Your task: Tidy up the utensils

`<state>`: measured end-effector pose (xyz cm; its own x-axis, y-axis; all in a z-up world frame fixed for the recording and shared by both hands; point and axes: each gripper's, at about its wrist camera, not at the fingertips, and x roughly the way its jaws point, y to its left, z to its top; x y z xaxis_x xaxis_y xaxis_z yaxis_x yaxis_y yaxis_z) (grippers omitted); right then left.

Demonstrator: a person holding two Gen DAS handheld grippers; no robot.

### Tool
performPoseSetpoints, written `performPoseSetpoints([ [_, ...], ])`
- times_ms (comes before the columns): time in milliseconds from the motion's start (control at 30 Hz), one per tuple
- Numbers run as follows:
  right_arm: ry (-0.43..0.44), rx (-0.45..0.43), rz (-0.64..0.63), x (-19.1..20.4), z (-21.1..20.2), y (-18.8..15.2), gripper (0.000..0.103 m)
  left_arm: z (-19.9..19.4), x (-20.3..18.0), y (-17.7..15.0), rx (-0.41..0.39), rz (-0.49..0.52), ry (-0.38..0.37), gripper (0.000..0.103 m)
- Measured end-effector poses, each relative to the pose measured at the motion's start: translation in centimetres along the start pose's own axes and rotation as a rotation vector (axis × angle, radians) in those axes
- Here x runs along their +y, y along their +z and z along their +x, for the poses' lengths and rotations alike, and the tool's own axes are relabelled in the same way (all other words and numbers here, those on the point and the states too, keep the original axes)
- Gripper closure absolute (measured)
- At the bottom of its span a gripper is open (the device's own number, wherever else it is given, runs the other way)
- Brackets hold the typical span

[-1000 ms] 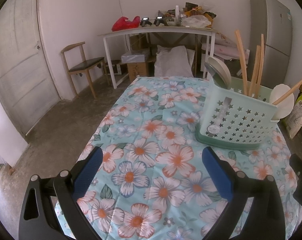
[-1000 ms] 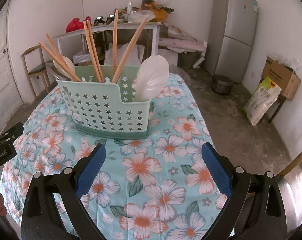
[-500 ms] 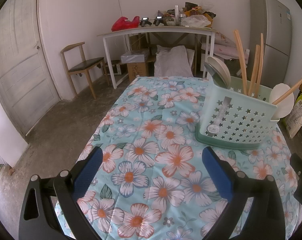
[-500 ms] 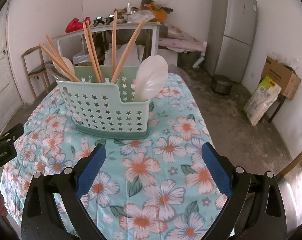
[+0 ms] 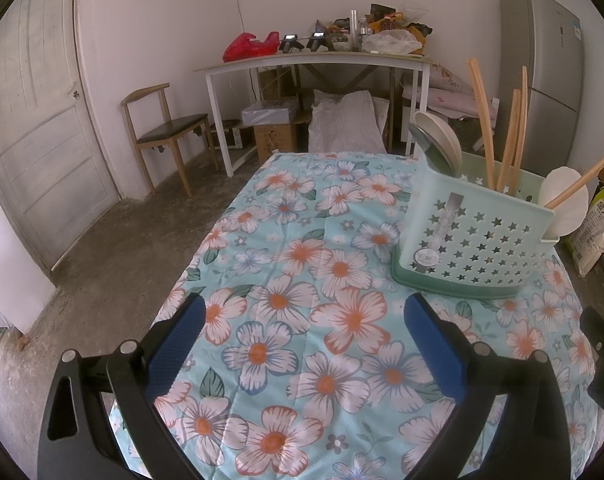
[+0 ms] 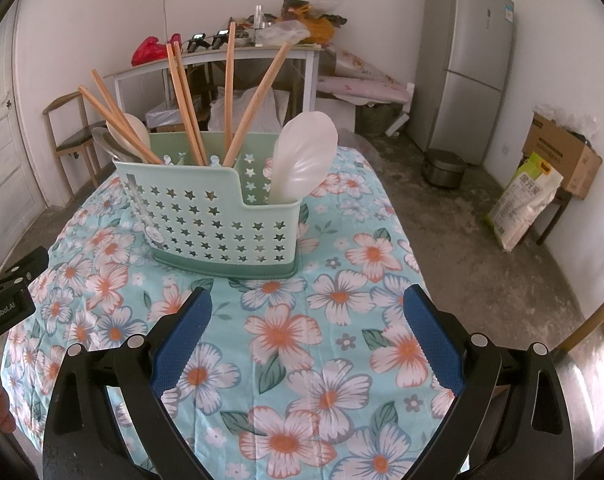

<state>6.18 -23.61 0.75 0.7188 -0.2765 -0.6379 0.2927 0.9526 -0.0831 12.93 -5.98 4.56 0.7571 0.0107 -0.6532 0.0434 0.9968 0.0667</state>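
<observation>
Utensil caddy (image 5: 473, 240) on floral tablecloth (image 5: 302, 280)

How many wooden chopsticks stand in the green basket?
6 chopsticks: two lean left by the spoons, two lean together mid-left, one upright, one leans right. More may be hidden inside the basket.

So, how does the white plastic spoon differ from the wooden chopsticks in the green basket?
The white plastic spoon is broad and pale; the wooden chopsticks are thin and tan. The spoon stands alone in the right end compartment of the basket; the chopsticks lean at several angles further left. The chopsticks rise higher than the spoon. Both stand upright in it.
</observation>
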Motion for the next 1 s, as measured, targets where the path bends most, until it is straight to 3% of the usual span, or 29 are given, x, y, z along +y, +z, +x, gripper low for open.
performPoseSetpoints([
  [1000, 0.002, -0.002, 0.002, 0.05, -0.03, 0.19, 0.011, -0.02, -0.05, 0.02, 0.001, -0.002, -0.001, 0.006],
])
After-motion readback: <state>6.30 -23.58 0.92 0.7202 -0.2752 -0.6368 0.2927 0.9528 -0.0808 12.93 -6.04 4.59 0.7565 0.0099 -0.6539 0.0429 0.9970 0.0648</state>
